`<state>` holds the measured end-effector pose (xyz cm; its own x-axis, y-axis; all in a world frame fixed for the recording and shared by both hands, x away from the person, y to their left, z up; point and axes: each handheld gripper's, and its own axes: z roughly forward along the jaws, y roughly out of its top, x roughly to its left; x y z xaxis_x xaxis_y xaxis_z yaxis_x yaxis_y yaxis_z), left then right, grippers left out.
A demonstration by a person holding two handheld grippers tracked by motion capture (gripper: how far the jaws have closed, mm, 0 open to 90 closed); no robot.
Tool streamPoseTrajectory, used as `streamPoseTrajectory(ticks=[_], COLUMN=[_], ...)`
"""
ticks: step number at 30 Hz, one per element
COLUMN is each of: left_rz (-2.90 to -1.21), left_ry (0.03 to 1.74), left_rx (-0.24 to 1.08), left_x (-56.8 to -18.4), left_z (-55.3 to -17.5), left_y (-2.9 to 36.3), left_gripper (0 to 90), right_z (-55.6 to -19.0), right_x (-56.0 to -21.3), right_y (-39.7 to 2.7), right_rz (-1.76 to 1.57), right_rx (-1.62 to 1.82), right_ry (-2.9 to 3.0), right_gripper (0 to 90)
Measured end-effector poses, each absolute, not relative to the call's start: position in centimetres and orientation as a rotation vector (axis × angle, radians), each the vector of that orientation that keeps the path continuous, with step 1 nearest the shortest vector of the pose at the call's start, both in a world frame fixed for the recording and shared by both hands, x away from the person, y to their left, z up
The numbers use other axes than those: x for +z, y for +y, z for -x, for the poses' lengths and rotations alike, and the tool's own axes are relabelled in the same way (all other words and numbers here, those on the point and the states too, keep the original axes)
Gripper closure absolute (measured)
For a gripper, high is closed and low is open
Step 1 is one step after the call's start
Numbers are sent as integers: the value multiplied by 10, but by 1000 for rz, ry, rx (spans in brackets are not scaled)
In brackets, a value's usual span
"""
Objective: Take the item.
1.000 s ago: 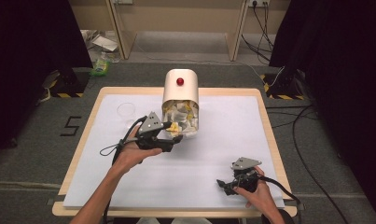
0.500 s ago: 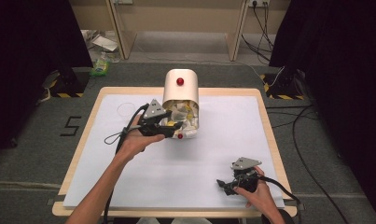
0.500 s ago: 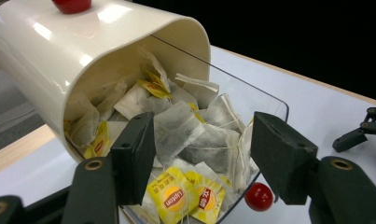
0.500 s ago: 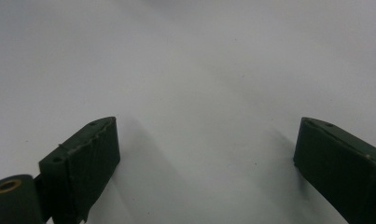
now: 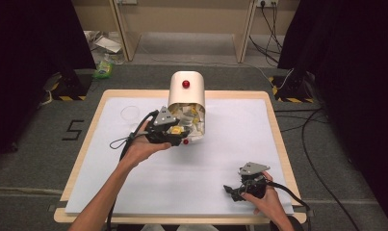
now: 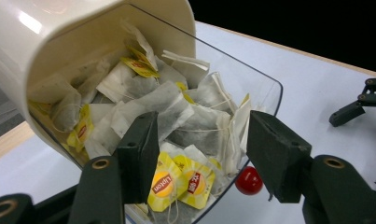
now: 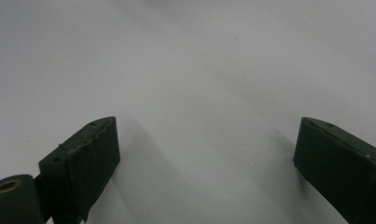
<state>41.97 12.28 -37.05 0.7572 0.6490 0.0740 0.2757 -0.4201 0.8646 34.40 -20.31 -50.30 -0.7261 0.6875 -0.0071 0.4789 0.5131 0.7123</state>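
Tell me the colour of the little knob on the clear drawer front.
Red. The knob shows best in the left gripper view, at the drawer's lower edge.

Left arm is stretched way forward across the table, hand wrapped around the left gripper point(image 5: 174, 136), which points off to the right with its jaws spread wide apart and nothing pinched between them. Right hand point(image 5: 264, 192) sits down near the table's near right corner holding the right gripper point(image 5: 232, 191) low over the surface, pointing left, jaws wide apart too.
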Motion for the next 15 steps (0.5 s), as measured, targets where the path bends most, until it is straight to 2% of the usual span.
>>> streamPoseTrajectory(ticks=[15], left_rz=[-2059], left_ry=[670], left_rx=[458], left_x=[-388], left_z=[-405], left_y=[118], left_gripper=[431], right_z=[-344], right_x=[-503], right_y=[-203], right_rz=[-981], right_rx=[1028], right_ry=[2470], right_gripper=[77])
